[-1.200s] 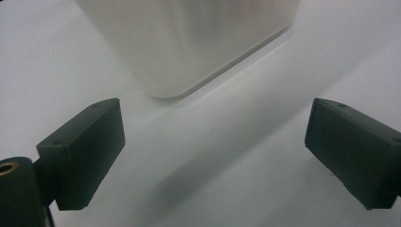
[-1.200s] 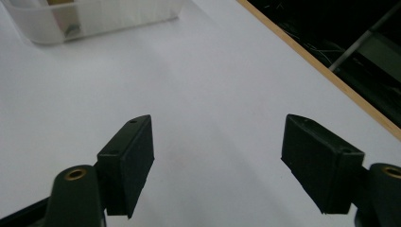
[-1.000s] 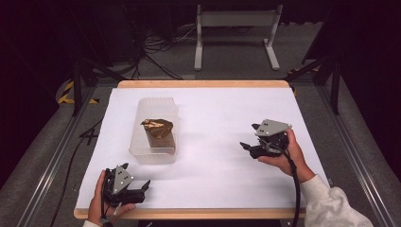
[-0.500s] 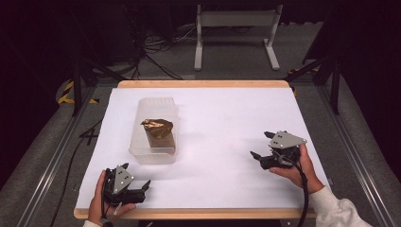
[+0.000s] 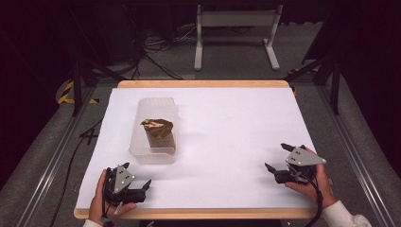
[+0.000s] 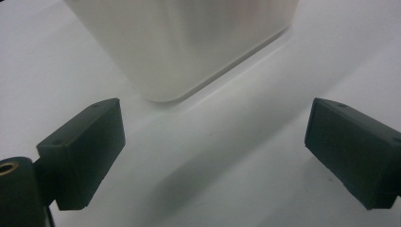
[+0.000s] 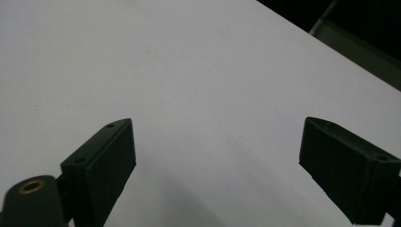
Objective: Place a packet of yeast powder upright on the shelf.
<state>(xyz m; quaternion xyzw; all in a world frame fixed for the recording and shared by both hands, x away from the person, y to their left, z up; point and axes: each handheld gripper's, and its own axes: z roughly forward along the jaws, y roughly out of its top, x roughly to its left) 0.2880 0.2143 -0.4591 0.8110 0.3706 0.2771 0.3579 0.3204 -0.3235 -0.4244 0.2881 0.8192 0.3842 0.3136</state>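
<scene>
Resting near the table's (image 5: 227, 123) front corners, left tool (image 5: 137, 189) and right tool (image 5: 279, 158) both gape, holding nothing; a clear tub (image 5: 153, 153) with a brown lump (image 5: 158, 130) sits toward the left edge.

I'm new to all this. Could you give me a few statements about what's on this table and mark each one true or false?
1. Both grippers are open. True: the left gripper and the right gripper each show their jaws spread wide.
2. The brown packet lies on the bare table. False: it sits inside the clear plastic tub.
3. The right gripper holds the tub. False: it holds nothing and rests apart near the table's right edge.
4. The left gripper is nearer the tub. True.
</scene>
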